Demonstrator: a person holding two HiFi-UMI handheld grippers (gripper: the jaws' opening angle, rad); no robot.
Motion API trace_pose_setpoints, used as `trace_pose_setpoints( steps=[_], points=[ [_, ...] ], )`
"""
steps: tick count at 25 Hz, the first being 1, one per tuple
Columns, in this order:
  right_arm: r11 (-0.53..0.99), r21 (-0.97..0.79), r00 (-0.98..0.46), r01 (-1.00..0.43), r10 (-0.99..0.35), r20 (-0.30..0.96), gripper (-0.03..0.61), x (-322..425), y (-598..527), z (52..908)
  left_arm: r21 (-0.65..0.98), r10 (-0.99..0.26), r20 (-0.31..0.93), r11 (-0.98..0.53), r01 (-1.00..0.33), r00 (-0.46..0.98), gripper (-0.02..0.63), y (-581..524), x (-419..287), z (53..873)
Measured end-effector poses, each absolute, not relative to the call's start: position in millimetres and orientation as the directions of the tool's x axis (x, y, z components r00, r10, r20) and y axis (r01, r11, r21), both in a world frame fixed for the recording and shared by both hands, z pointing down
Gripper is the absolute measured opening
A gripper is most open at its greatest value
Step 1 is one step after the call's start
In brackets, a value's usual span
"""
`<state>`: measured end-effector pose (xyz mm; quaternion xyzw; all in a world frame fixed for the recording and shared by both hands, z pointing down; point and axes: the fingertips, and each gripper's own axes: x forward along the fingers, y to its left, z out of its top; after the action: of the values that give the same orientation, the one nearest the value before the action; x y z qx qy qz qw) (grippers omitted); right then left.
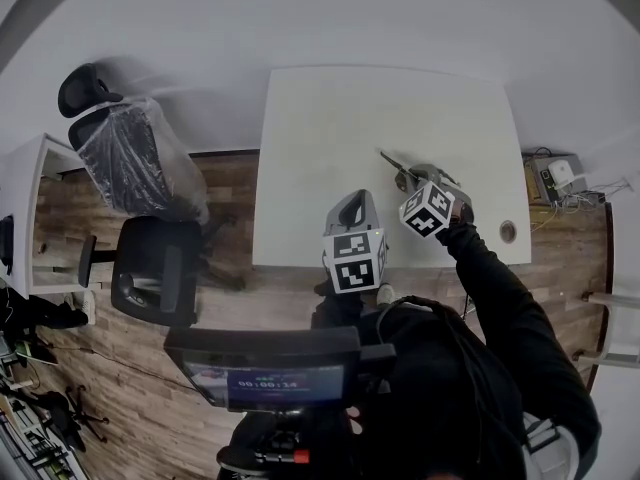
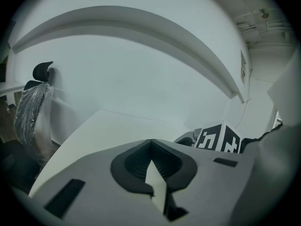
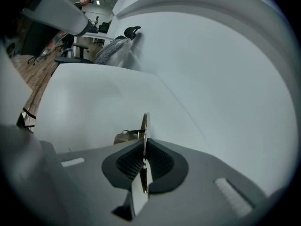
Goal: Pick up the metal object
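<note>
The metal object (image 1: 392, 163) is a thin flat strip with a bent bracket at its base. My right gripper (image 1: 408, 179) is shut on it above the white table (image 1: 380, 108), near the front right. In the right gripper view the strip (image 3: 145, 122) stands on edge between the pads of the right gripper (image 3: 144, 160) and sticks out past them; its bracket part shows just left of the strip. My left gripper (image 1: 358, 201) hangs over the table's front edge, left of the right one. In its own view the left gripper (image 2: 150, 160) is shut with nothing held, and the right gripper's marker cube (image 2: 218, 138) shows beyond it.
A plastic-wrapped office chair (image 1: 135, 158) and a black chair (image 1: 155, 268) stand left of the table on the wooden floor. A round cable hole (image 1: 508, 231) sits near the table's front right corner. A box with cables (image 1: 555, 178) lies to the right.
</note>
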<state>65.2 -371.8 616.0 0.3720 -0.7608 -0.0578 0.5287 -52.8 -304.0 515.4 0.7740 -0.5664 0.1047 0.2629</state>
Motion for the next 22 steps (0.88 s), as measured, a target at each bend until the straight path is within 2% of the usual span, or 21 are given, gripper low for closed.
trace_pose_setpoints(
  steps=[22],
  points=[
    [0.635,0.517,-0.177,-0.574,-0.712,0.679,0.005,87,-371,565,0.278,-0.830,0.429,-0.254,-0.926,0.357,0.000,-296,-44,499]
  ],
)
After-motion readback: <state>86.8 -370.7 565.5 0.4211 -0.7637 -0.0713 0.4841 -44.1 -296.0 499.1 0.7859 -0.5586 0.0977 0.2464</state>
